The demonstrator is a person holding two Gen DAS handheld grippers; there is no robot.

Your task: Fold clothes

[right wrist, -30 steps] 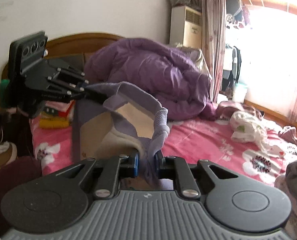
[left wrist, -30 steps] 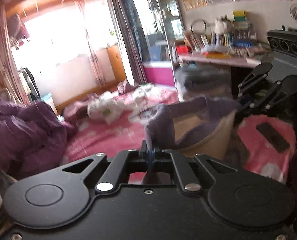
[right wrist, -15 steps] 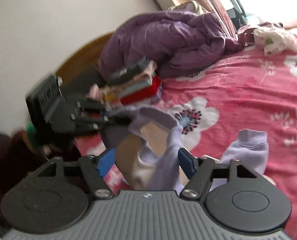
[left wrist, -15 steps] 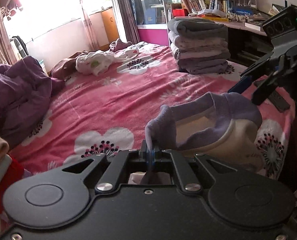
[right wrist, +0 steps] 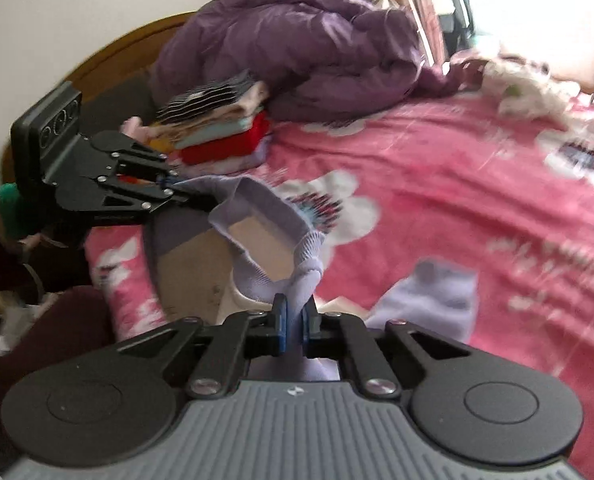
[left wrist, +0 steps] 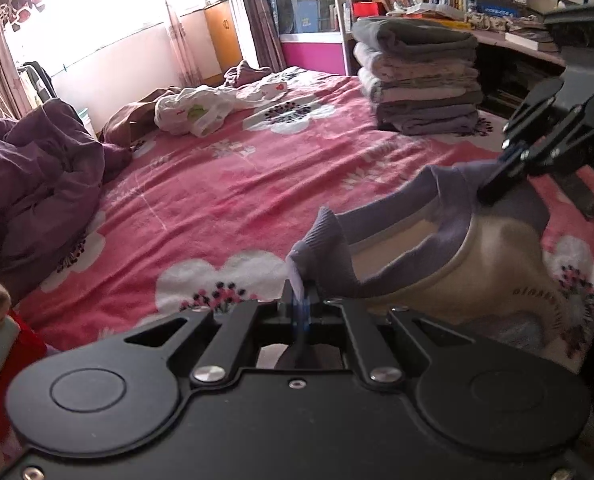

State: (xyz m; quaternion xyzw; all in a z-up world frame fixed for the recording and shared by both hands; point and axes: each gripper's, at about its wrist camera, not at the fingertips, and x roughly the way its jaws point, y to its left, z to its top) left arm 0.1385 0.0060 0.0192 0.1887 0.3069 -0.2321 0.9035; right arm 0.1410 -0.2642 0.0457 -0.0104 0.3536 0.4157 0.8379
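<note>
Low in the centre of the left wrist view, the left gripper [left wrist: 300,304] is clamped on the ribbed lilac collar of a lilac-and-cream knit garment [left wrist: 437,256], which fills the lower right of that frame above a pink bedspread printed with white flowers [left wrist: 225,184]. At the right edge the right gripper [left wrist: 497,184] meets the far side of the same collar. In the right wrist view the right gripper [right wrist: 293,320] sits at lower centre, its blue-padded jaws pinched on the collar — the neck opening is stretched toward the left gripper [right wrist: 169,188] at mid-left. One lilac cuff [right wrist: 433,300] lies on the bedspread at centre right.

A crumpled purple quilt [left wrist: 33,184] fills the left side of the left view; a neat stack of folded grey and lilac clothes [left wrist: 421,76] stands at upper right.
</note>
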